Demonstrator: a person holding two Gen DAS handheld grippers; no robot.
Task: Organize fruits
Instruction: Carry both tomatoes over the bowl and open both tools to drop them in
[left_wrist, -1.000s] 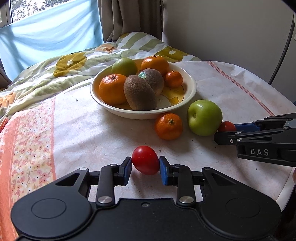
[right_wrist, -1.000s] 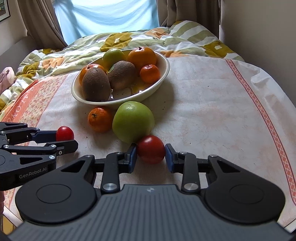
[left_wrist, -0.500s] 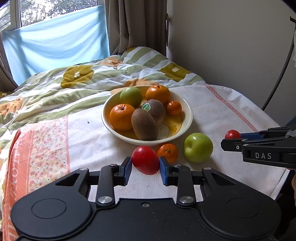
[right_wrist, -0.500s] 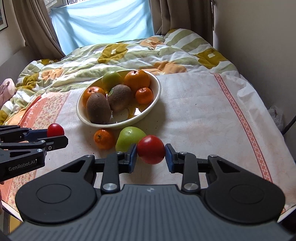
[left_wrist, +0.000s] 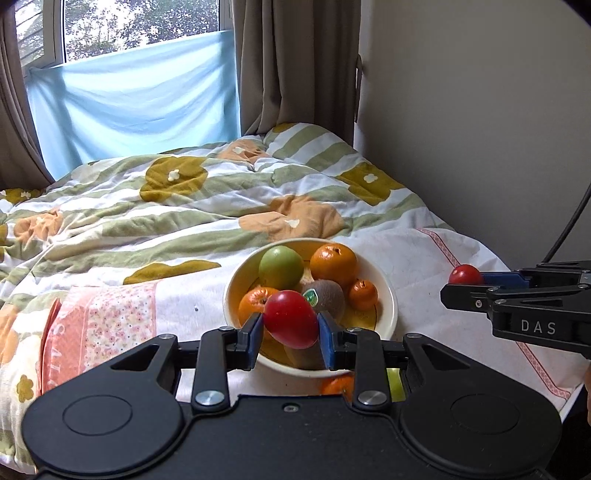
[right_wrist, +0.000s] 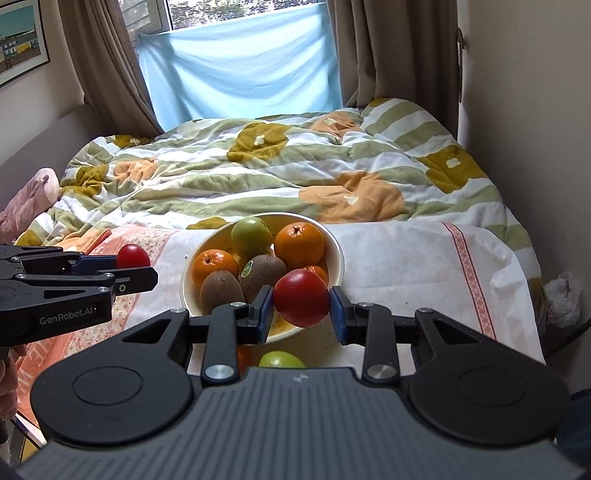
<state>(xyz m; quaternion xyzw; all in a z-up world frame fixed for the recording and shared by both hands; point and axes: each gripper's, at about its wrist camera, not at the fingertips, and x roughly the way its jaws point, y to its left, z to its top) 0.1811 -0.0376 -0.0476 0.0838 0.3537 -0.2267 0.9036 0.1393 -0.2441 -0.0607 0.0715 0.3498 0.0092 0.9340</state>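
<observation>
I have both tomatoes off the cloth now. The left gripper (left_wrist: 290, 325) is clenched on the smaller red tomato (left_wrist: 290, 318), and the right gripper (right_wrist: 301, 302) is clenched on the rounder red tomato (right_wrist: 301, 297); each fruit sits square between its blue pads.

A second ago both tomatoes rested on the white cloth (right_wrist: 406, 258) on the near side of the bowl (right_wrist: 334, 242), the right one just beside the loose green apple. Since then I have lifted both hands together, and the view has opened up: the window and curtains are in frame and the bowl has dropped lower. Both tomatoes now hang in the air on the near side of the bowl, above its near rim as the cameras see it. The jaws have not shifted on either fruit.

For the task, I judge the pick done and the carry to the bowl under way. The bowl is already crowded with kiwis (right_wrist: 221, 291), oranges (left_wrist: 333, 260) and a green apple (left_wrist: 280, 267), so I'll want a gap for each tomato.

The loose green apple (right_wrist: 281, 359) and small orange (left_wrist: 337, 384) remain on the cloth at the near side of the bowl, mostly hidden behind the gripper bodies.
</observation>
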